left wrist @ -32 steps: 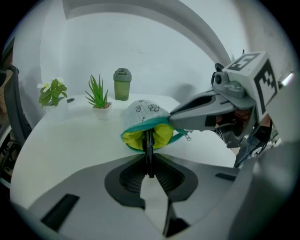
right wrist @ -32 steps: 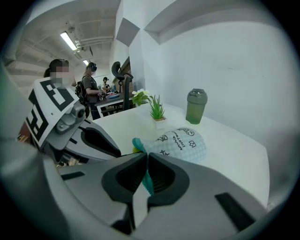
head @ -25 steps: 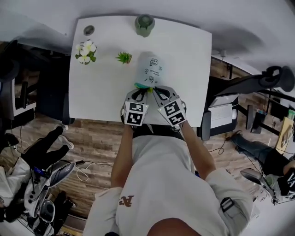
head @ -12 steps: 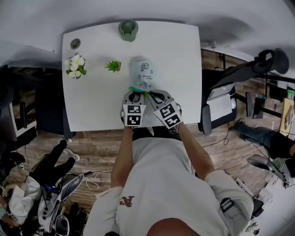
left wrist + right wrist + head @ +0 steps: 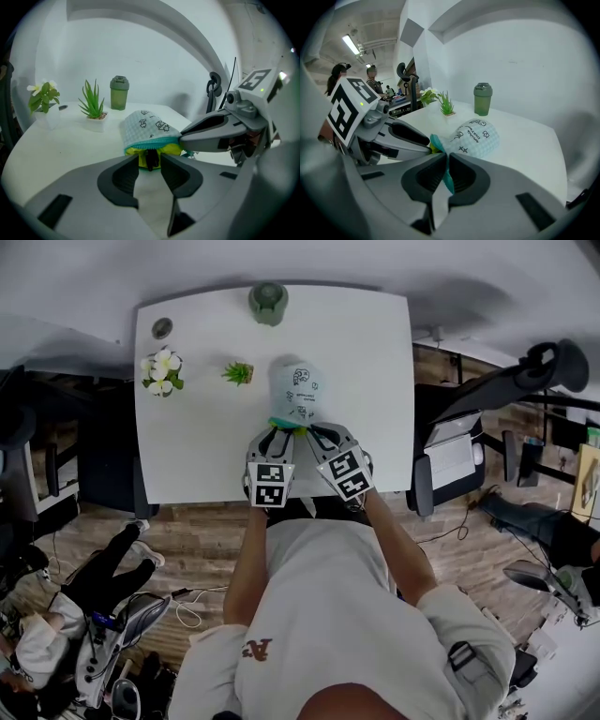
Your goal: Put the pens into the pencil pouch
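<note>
The pencil pouch, pale checked cloth with small drawings, lies on the white table with its open mouth toward me. That mouth has a teal zipper edge and a yellow lining. A slim dark thing shows in it; I cannot tell what it is. My left gripper is at the mouth. Its jaws are opening, and the pads press on nothing. My right gripper is shut on the teal edge at the pouch's right side.
A green lidded cup stands at the table's far edge. A small potted plant, white flowers and a small round object sit at the far left. Office chairs stand to the right of the table.
The head view has shifted slightly. Both grippers have stayed at the pouch's near end, and the pouch has not moved on the table.
</note>
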Demonstrator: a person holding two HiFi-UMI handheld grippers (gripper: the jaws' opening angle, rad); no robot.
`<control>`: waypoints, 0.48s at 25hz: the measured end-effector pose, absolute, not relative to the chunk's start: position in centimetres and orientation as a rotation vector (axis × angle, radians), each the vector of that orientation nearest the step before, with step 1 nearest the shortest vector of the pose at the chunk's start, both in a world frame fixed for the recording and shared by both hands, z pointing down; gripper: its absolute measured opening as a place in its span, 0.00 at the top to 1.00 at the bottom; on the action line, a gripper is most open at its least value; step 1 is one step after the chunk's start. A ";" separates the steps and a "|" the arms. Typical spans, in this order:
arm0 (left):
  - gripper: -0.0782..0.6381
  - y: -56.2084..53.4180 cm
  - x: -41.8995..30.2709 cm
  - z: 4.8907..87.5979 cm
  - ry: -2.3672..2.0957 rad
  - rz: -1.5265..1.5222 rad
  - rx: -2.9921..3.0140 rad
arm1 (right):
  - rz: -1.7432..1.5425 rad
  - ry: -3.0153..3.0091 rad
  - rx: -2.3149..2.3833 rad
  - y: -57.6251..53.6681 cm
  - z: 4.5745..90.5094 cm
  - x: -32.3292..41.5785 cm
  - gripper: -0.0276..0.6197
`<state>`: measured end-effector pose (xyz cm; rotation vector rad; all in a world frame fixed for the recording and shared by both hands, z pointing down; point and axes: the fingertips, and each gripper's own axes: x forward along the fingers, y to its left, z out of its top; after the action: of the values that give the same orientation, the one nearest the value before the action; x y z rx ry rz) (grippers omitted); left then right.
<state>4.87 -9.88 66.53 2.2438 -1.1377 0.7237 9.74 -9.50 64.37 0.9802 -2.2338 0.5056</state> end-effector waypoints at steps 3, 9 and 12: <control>0.67 -9.6 3.9 65.4 -1.170 0.711 2.260 | 0.496 -2.230 0.980 -9.3 64.3 9.7 0.91; 0.58 -10.2 2.3 61.2 -1.248 0.647 2.354 | 0.435 -2.274 1.036 -9.1 61.5 9.4 0.82; 0.53 -10.9 1.5 58.3 -1.303 0.602 2.409 | 0.371 -2.314 1.121 -9.5 58.4 9.7 0.75</control>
<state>1.52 -10.91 58.25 2.4086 -1.3035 0.6024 9.73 -9.52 58.38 1.1206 -2.3135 0.3708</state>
